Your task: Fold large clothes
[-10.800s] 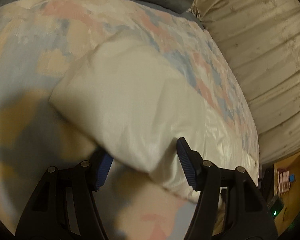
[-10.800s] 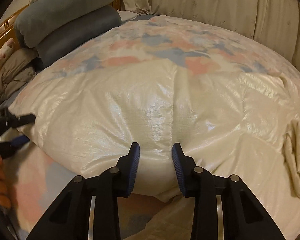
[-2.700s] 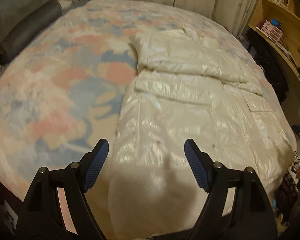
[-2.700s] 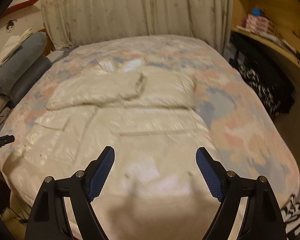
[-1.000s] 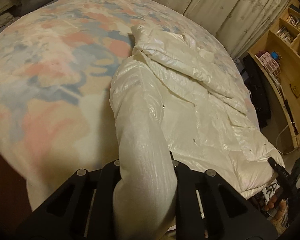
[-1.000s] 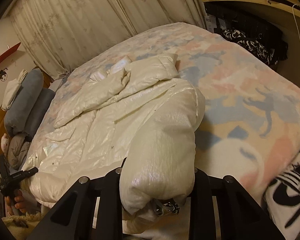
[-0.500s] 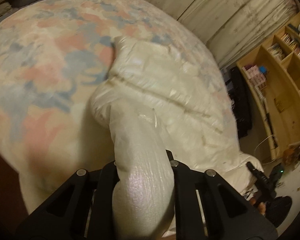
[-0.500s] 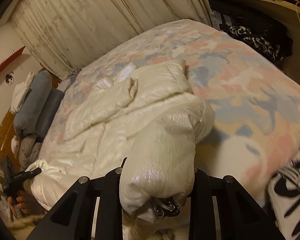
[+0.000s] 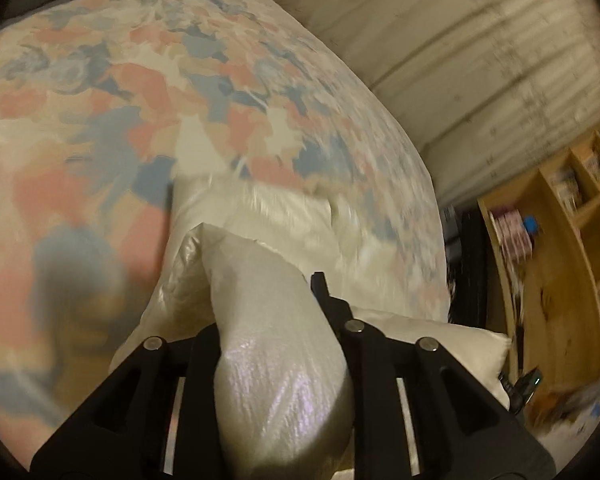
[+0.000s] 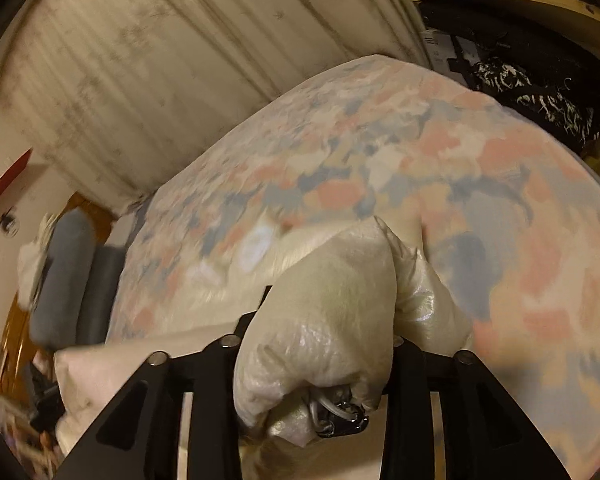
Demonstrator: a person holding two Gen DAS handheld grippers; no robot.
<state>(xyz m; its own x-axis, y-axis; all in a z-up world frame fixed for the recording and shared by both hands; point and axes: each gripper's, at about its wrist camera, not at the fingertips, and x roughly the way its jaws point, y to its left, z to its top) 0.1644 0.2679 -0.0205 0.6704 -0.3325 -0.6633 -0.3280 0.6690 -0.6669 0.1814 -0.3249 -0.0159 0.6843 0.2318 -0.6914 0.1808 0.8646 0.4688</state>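
A cream puffy jacket (image 9: 260,216) lies on the flower-patterned bedspread (image 9: 100,100), doubled over on itself. In the left wrist view a thick bunch of its hem (image 9: 276,344) fills my left gripper (image 9: 268,300). The jaws are opening, with the fabric still wedged between them and hiding the left finger. My right gripper (image 10: 324,312) holds another bunch of the jacket (image 10: 324,320) with a metal zip pull (image 10: 336,416) hanging below. Its jaws are opening too, cloth still packed between them.
Pale curtains (image 9: 460,40) hang behind the bed. Wooden shelves (image 9: 560,240) stand to the right of it, beside dark clothes (image 10: 540,92). Grey pillows (image 10: 68,280) are stacked at the head end. The picture is blurred by motion.
Both grippers have swept forward over the bed with the jacket's hem, doubling the jacket over. More bare bedspread shows ahead, and the jaws stand a little wider.
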